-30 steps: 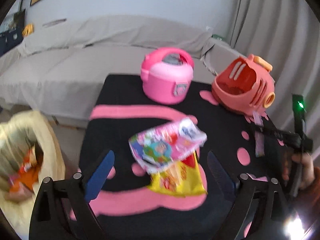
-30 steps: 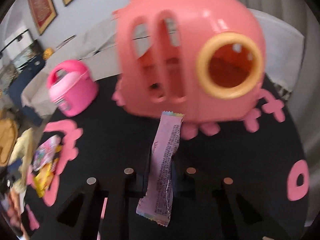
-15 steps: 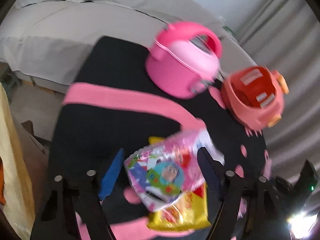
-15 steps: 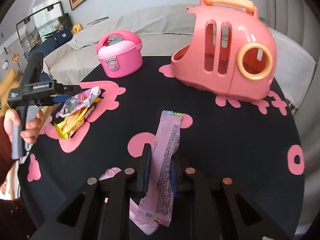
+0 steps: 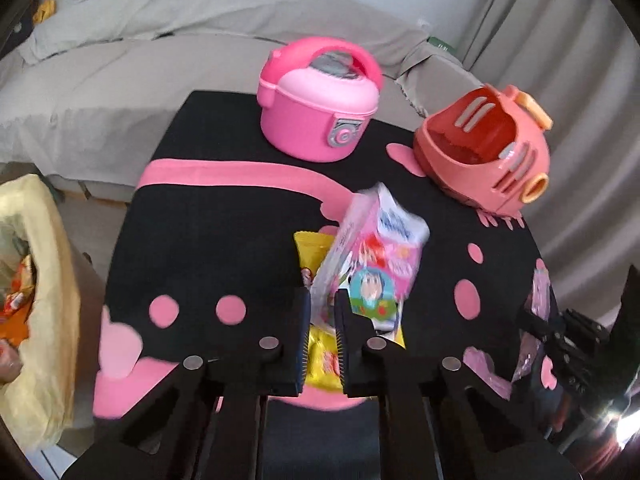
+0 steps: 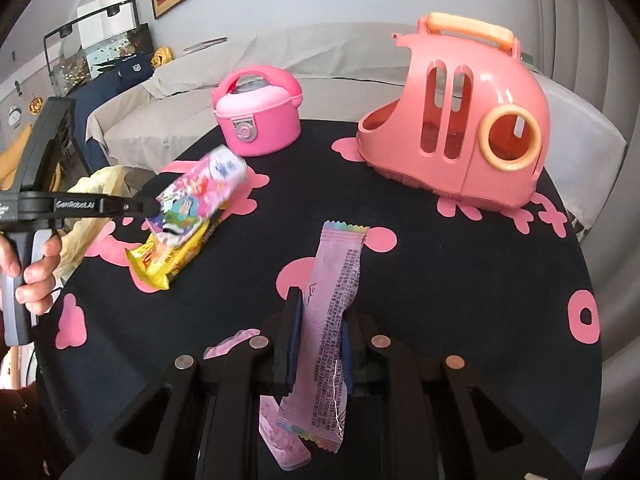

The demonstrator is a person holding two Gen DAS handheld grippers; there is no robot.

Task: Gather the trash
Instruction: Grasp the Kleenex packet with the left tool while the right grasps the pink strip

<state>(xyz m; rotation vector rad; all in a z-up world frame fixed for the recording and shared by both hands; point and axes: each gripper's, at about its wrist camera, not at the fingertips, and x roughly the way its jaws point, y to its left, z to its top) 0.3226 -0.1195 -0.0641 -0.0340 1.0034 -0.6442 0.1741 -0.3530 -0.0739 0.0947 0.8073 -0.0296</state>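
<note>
The cartoon snack packet [image 5: 372,268] is clenched in the left tool [image 5: 322,300], above the desk [image 5: 208,240]; the pink wrapper [image 6: 332,304] is gripped upright by the right tool [image 6: 316,320]; the yellow-lined bin [image 5: 44,280] lies leftward, nearer the left hand.

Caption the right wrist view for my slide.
Right gripper holds a purple wrapper; left gripper pinches a colourful snack packet.

Desk [image 6: 460,280]: black with pink dots and blobs. Wrapper [image 6: 334,304] between right jaws: pale lilac, dark print, rainbow edge. Packet [image 5: 372,264] between left jaws: pink and white, cartoon print; yellow packet [image 5: 320,354] below it. Toy cooker [image 5: 316,108] hot pink, toy carrier [image 6: 460,120] salmon, orange ring.
</note>
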